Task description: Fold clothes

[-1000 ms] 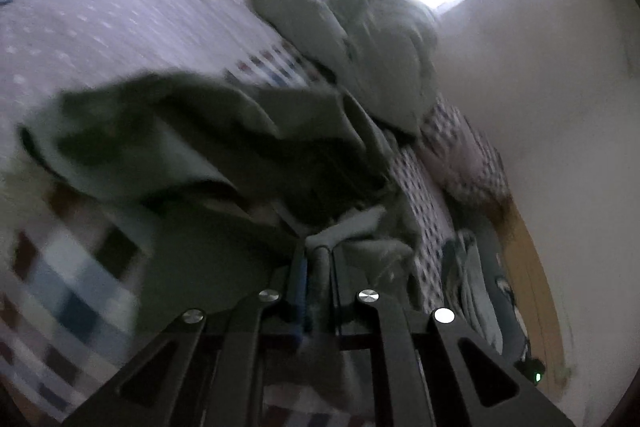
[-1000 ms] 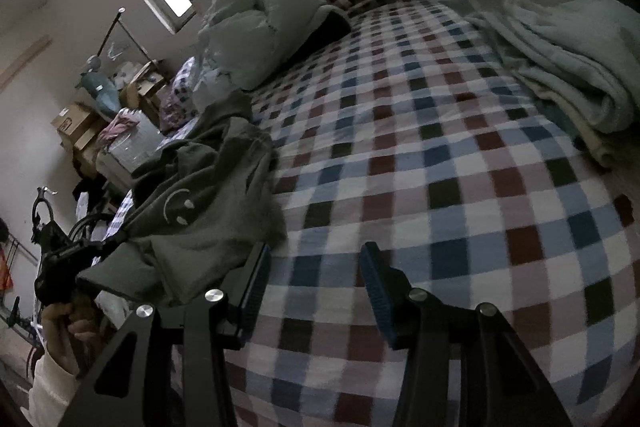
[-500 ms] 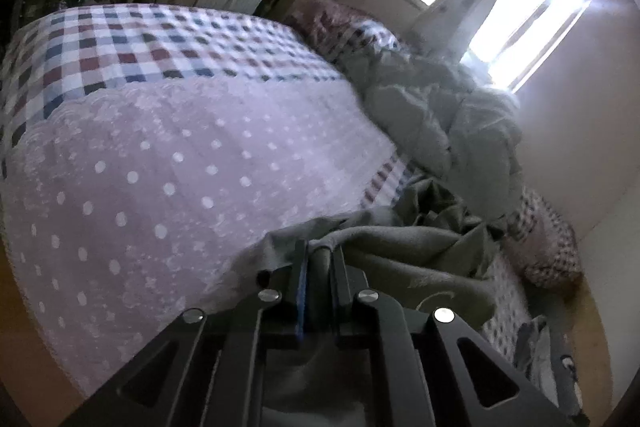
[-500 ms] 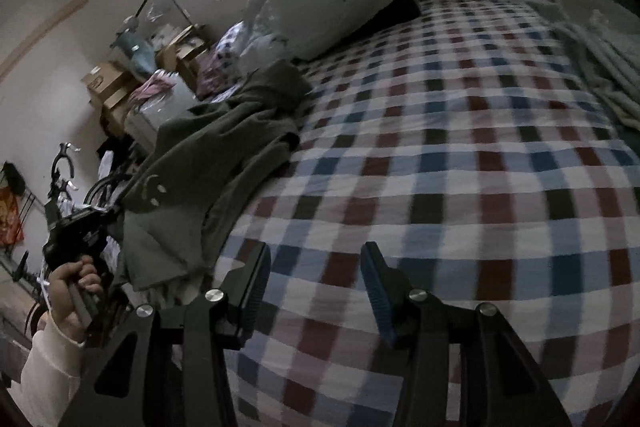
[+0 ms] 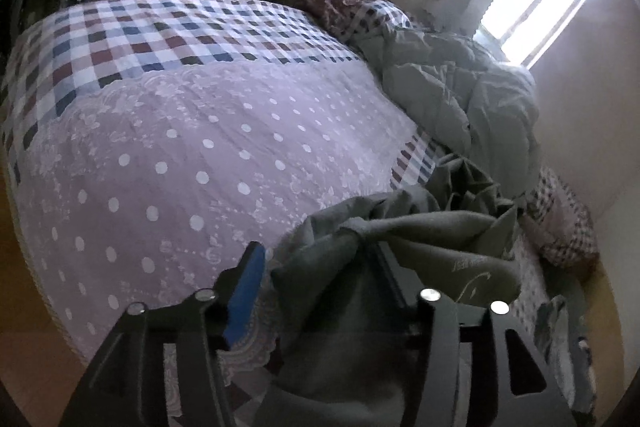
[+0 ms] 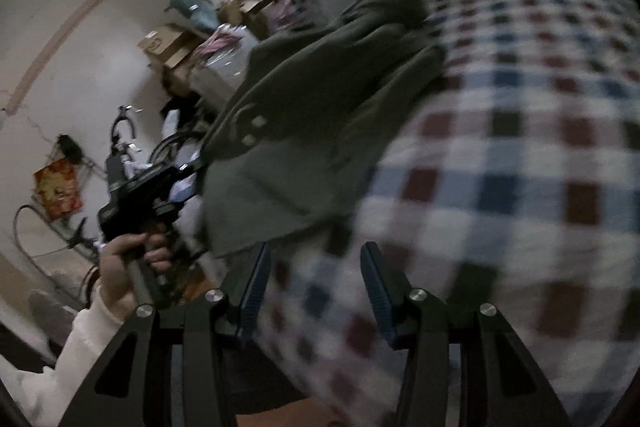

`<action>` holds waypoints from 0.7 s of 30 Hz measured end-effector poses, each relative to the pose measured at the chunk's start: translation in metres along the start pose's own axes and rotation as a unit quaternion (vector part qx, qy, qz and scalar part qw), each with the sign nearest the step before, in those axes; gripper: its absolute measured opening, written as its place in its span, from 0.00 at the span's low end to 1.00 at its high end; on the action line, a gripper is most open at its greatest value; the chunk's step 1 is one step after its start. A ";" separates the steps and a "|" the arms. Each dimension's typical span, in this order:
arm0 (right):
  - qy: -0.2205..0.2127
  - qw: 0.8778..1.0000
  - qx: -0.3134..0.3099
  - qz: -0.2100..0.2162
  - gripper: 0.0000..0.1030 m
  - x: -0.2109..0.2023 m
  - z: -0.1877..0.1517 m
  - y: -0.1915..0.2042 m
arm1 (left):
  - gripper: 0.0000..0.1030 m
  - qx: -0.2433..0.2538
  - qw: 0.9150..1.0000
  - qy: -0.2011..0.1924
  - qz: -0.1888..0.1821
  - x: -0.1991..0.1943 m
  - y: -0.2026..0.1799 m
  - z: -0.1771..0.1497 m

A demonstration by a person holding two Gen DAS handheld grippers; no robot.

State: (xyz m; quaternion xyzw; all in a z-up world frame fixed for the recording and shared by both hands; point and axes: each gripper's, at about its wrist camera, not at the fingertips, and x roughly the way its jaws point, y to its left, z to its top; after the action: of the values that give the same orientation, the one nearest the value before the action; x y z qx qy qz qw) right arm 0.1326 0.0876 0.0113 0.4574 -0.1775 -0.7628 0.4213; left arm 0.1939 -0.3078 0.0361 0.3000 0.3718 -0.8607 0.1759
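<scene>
One dark olive-green sweatshirt (image 5: 420, 231) — crumpled at the side edge of the bed (image 5: 200, 147), on its lilac polka-dot cover. Left gripper (image 5: 316, 267): jaws opening, cloth draped between them, blue pad clear of it. Right gripper (image 6: 316, 279) — jaws apart, holding nothing, over the checked bedspread (image 6: 520, 147).

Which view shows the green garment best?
The right wrist view: the green garment lies spread along the bed edge, nearly whole though blurred. The left wrist view shows only a bunched part draped between the opening left gripper.
</scene>
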 end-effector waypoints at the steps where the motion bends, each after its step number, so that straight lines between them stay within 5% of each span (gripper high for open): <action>1: 0.004 1.000 0.008 0.015 0.50 0.007 -0.003 0.004 | 0.61 -0.003 1.000 0.000 -0.003 -0.001 0.002 0.001; 9: 0.007 0.996 0.047 0.082 0.50 0.059 -0.029 0.033 | 0.61 0.004 0.999 0.010 -0.032 0.000 -0.002 0.000; 21: -0.040 0.991 0.111 0.063 0.47 0.084 -0.006 0.020 | 0.61 0.005 0.999 0.016 -0.051 0.002 -0.003 -0.001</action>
State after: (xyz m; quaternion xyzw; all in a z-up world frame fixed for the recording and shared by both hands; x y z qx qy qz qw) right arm 0.1286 0.0086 -0.0249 0.4581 -0.3064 -0.7278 0.4080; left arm 0.1913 -0.3058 0.0358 0.2953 0.3849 -0.8655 0.1248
